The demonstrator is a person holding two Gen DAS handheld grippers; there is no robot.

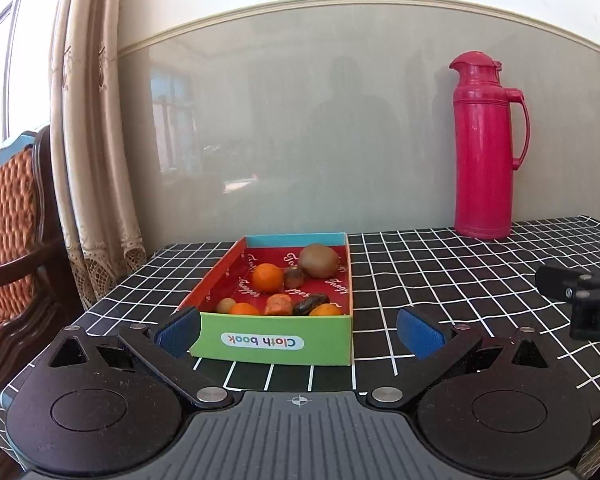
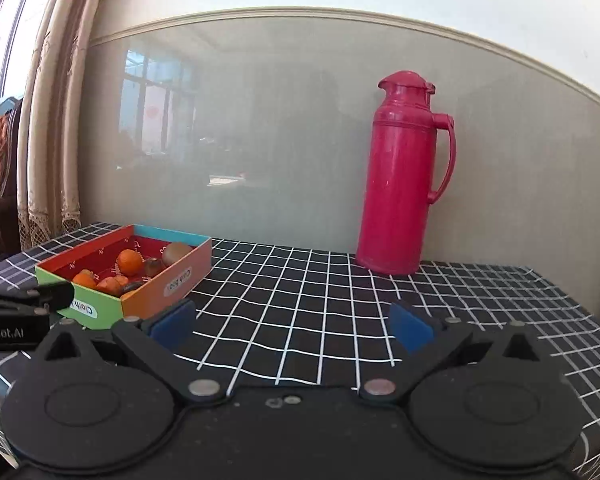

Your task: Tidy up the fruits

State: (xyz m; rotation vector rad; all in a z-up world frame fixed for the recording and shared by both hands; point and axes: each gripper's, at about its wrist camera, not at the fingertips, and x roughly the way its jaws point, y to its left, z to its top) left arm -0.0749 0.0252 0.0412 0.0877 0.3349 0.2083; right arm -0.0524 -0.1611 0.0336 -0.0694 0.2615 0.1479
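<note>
The left hand-held gripper (image 1: 298,330) hangs wide open and empty just before the box (image 1: 274,342), where the fruits (image 1: 288,284) already lie together on the checked surface (image 1: 440,280). Judging by that, any next pick should come down from above, clear of the near wall. The right hand-held gripper (image 2: 292,324), also open and empty, sits over bare cloth, well short of the flask (image 2: 400,176).

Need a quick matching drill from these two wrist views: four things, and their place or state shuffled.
Things:
1. kiwi
2. flask
3. left gripper
4. box

Place or state:
A. open, facing the green end of the box
B. upright by the wall, at the back of the table
C. on the checked cloth, holding fruit
D. inside the box, at its far end

Pairs: 1-D, 2-B, 3-A, 4-C
</note>
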